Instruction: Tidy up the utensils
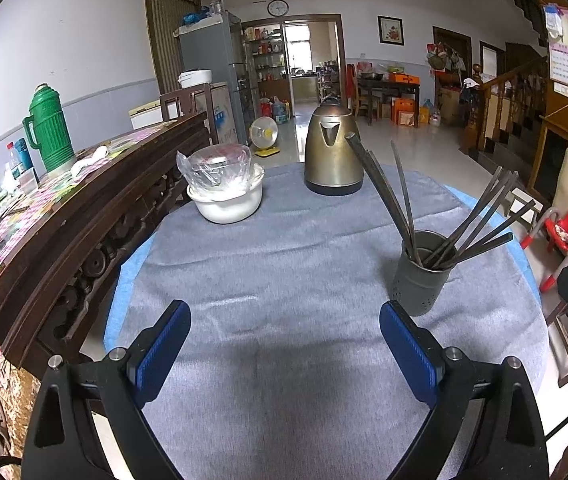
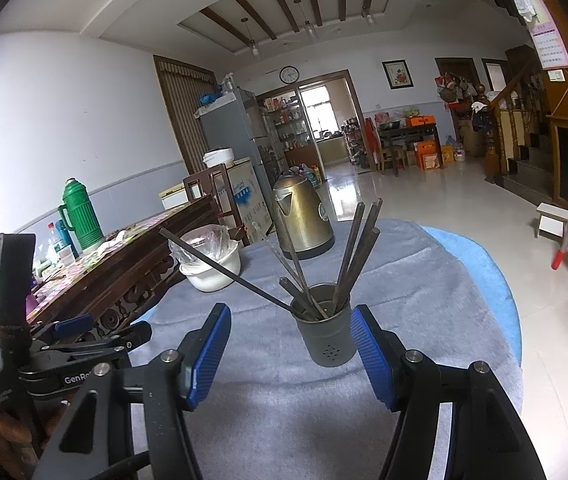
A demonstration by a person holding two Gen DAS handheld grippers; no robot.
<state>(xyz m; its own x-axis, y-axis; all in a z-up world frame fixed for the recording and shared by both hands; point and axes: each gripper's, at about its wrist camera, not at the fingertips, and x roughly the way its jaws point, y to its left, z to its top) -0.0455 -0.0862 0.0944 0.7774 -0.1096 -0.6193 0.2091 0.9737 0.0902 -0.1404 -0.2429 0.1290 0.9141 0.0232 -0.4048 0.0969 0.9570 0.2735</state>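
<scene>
A grey metal utensil holder [image 1: 419,276] stands on the grey cloth at the right, with several dark chopsticks [image 1: 471,220] leaning out of it. My left gripper [image 1: 284,332] is open and empty, low over the cloth, left of and nearer than the holder. In the right wrist view the holder [image 2: 325,334] stands just beyond and between the open fingers, its chopsticks [image 2: 347,256] fanning upward. My right gripper [image 2: 289,344] is open and empty. The left gripper also shows at the left edge of the right wrist view [image 2: 96,336].
A brass kettle [image 1: 331,148] stands at the far side of the cloth. A white bowl [image 1: 226,196] with a plastic-wrapped lid sits at the far left. A dark carved wooden sideboard [image 1: 84,216] with a green thermos [image 1: 50,128] runs along the left. Red chair [image 1: 563,232] at right.
</scene>
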